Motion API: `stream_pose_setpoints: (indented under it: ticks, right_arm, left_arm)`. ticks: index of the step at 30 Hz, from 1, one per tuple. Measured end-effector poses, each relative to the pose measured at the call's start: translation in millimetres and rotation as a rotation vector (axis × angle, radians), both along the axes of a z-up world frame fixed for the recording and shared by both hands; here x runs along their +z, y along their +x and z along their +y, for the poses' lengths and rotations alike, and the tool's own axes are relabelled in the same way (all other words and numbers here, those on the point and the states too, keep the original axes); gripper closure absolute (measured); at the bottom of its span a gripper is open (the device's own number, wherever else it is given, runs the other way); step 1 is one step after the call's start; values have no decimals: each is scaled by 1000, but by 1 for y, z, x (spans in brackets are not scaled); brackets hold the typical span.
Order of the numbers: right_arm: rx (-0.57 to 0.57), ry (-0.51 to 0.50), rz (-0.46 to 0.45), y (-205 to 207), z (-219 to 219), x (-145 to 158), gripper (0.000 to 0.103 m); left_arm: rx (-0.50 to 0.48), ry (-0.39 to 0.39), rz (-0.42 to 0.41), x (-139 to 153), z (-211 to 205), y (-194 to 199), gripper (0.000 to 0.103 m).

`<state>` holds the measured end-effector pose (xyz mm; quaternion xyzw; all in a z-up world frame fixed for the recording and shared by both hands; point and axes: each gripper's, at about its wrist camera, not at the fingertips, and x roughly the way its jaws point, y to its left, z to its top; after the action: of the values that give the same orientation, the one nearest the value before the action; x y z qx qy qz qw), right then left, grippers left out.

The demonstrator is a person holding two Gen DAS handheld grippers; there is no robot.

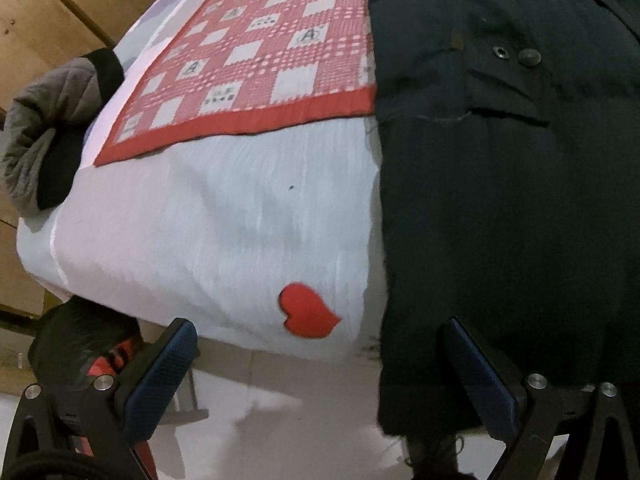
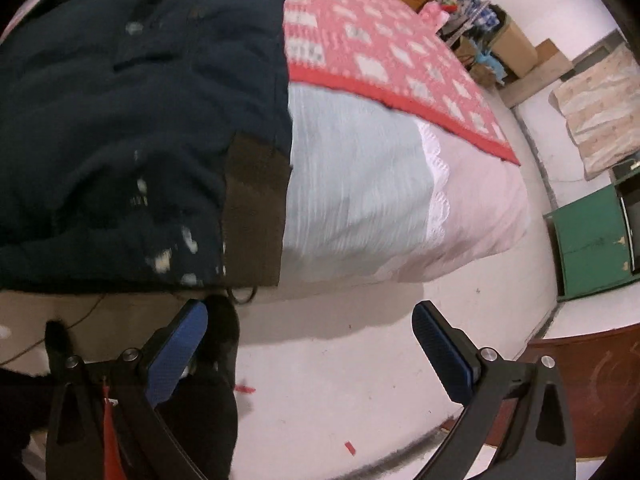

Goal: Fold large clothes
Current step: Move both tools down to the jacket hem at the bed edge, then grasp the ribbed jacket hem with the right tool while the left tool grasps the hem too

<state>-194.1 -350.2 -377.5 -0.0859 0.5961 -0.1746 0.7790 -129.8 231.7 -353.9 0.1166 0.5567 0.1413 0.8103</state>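
A large dark navy padded coat (image 1: pixel 512 184) lies on the bed and hangs over its near edge. In the left wrist view it fills the right side, snap buttons (image 1: pixel 529 56) showing near a pocket. My left gripper (image 1: pixel 320 344) is open below the bed edge, its right finger (image 1: pixel 480 376) against the coat's hanging hem, nothing held. In the right wrist view the coat (image 2: pixel 120 128) fills the left, with a brown strip (image 2: pixel 256 208) along its edge. My right gripper (image 2: pixel 312 336) is open below the hem, over the floor, holding nothing.
The bed carries a pale blue-and-pink cover (image 1: pixel 224 232) with a red heart patch (image 1: pixel 308 316) and a red checked blanket (image 1: pixel 264 60). A grey quilted sleeve (image 1: pixel 52 128) rests at the bed's left. A green cabinet (image 2: pixel 592 240) and cardboard boxes (image 2: pixel 516 44) stand on the white floor (image 2: pixel 360 380).
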Motion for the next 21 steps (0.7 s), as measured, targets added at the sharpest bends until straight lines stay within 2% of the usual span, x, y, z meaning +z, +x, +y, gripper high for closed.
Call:
stream_pose_setpoints:
  ticks: [6,9,14,17,21]
  right_arm:
    - [-32,-38,-111,16,0,22,0]
    - [-47,-40,-150,23,2,32,0]
    - [-38,-45,-132,30,5,33,0]
    - [-35,-50,-126,32,6,34,0]
    - [-34,-52,-118,36,1,29,0]
  left_arm:
    - [8,13,-7,5,8,-12,1]
    - [-17,3,2,2,4,-20,1]
    - [-96,4,43,-8,-8,-36,1]
    - [-106,4,77,-16,-9,-43,1]
    - [-124,17,58,-25,-12,-34,1]
